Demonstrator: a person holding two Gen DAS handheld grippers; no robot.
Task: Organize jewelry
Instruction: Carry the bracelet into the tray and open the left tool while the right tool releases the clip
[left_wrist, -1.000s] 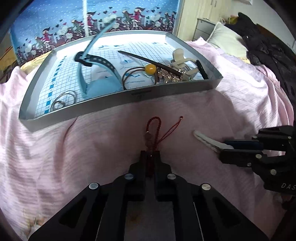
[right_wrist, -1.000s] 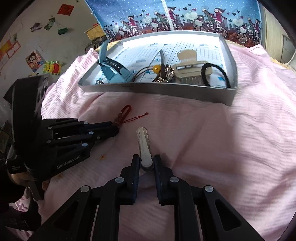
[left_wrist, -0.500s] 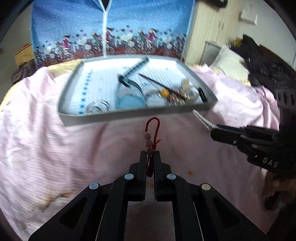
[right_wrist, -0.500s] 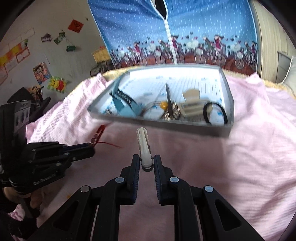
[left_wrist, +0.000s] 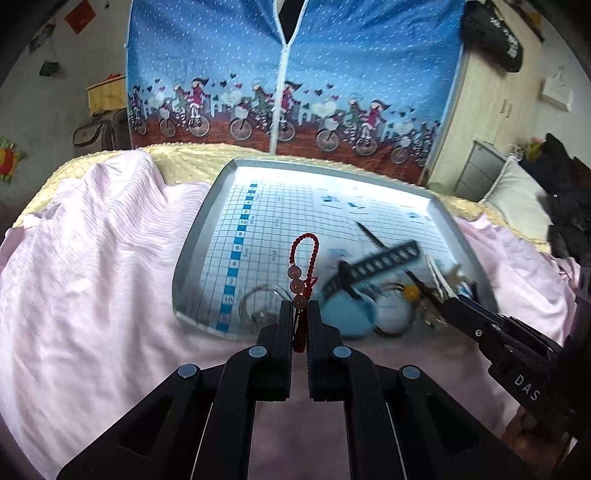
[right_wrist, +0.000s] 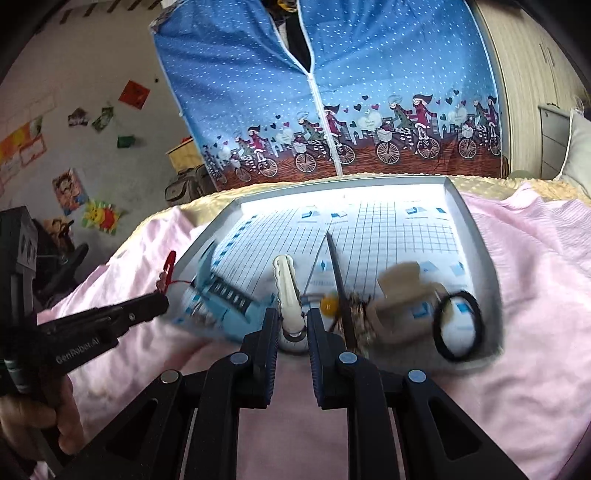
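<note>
My left gripper (left_wrist: 298, 308) is shut on a red beaded bracelet (left_wrist: 302, 269), held up in the air over the near left part of the grey tray (left_wrist: 192, 254). In the right wrist view the same left gripper (right_wrist: 162, 295) shows at the left with the red bracelet (right_wrist: 168, 269) at its tip. My right gripper (right_wrist: 289, 317) is shut on a cream wavy hair clip (right_wrist: 286, 288), raised over the tray's near edge (right_wrist: 476, 236). The right gripper (left_wrist: 448, 304) reaches in from the right in the left wrist view; the clip is hidden there.
The tray holds a blue watch with a dark strap (right_wrist: 229, 299), a yellow bead (right_wrist: 327, 304), a dark hair stick (right_wrist: 338, 273), a beige claw clip (right_wrist: 402, 288), a black hair tie (right_wrist: 458, 325) and thin rings (left_wrist: 264, 302). Pink bedding (left_wrist: 92, 277) surrounds it.
Both grippers lifted their items off the pink bedding and moved forward over the tray. The bracelet and hair clip stay clamped throughout.
</note>
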